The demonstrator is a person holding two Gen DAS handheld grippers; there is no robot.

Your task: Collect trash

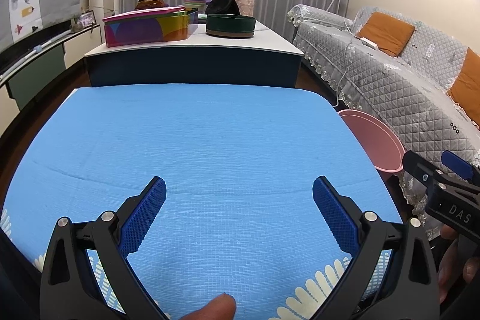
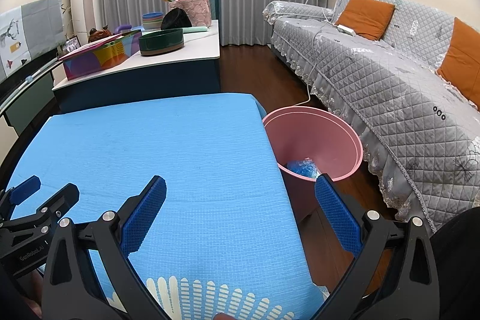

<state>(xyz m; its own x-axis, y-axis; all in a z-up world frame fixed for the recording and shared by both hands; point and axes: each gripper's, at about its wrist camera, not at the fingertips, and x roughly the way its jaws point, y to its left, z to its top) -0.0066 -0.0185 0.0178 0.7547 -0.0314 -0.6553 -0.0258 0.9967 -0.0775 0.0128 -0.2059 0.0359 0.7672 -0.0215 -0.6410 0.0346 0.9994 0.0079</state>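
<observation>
The trash (image 2: 303,167), a crumpled blue plastic bit, lies at the bottom of the pink bin (image 2: 345,140), which stands on the floor ahead and to the right of the right gripper (image 2: 240,212), just beside the edge of the blue tabletop (image 2: 180,140). The right gripper hangs over that edge with its jaws spread wide and nothing between them; its right finger sits over the gap toward the bin. The left gripper (image 1: 240,212) hovers over the middle of the tabletop, also spread wide and empty, with the bin (image 1: 372,140) off to its right. No loose trash shows on the blue surface ahead of either gripper.

Judging by this, the collecting looks finished or near finished: the one visible piece is already in the bin. The next move calls for a look over the rest of the surface and floor for anything missed; if something turns up, the nearer gripper should come down over it, close, and carry it rightward over the bin's rim before letting go.
</observation>
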